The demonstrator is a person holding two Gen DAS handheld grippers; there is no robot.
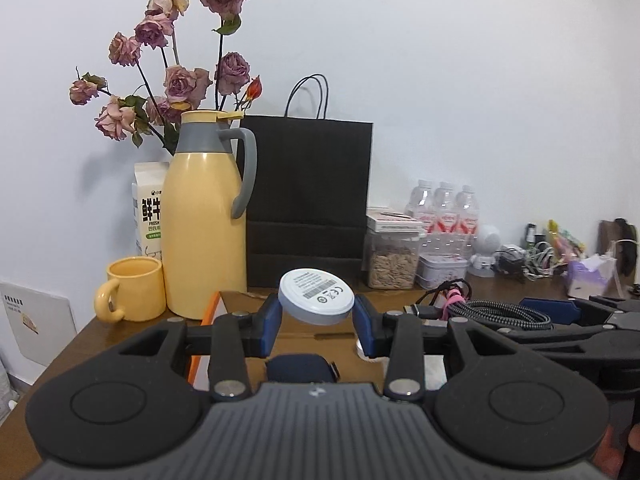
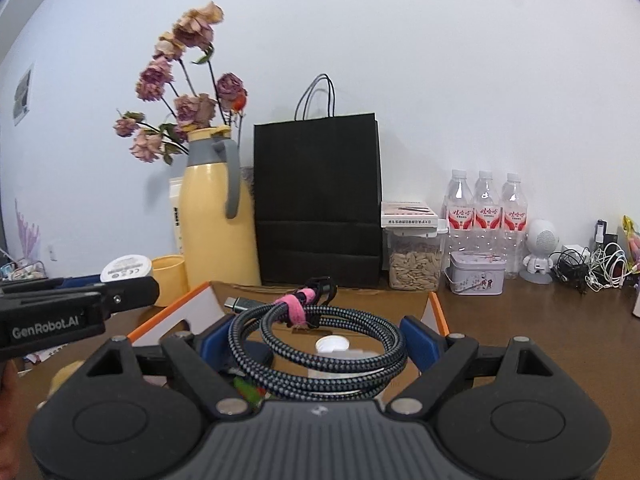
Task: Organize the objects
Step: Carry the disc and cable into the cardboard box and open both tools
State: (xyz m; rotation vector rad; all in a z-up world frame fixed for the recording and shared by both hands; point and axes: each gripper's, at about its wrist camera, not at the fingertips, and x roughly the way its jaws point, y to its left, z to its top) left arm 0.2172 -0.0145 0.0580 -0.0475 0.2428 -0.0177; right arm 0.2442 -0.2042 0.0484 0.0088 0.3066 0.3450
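Note:
My left gripper is shut on a white round puck with a label and barcode, held above an open cardboard box with an orange rim. My right gripper is shut on a coiled grey braided cable bound with a pink strap, held over the same box. The cable also shows at the right of the left wrist view, and the puck at the left of the right wrist view. A dark blue object and a small white disc lie inside the box.
On the brown table behind the box stand a yellow mug, a yellow thermos jug, a milk carton with dried roses, a black paper bag, a jar of seeds, a tin, three water bottles, a white robot figure and tangled cables.

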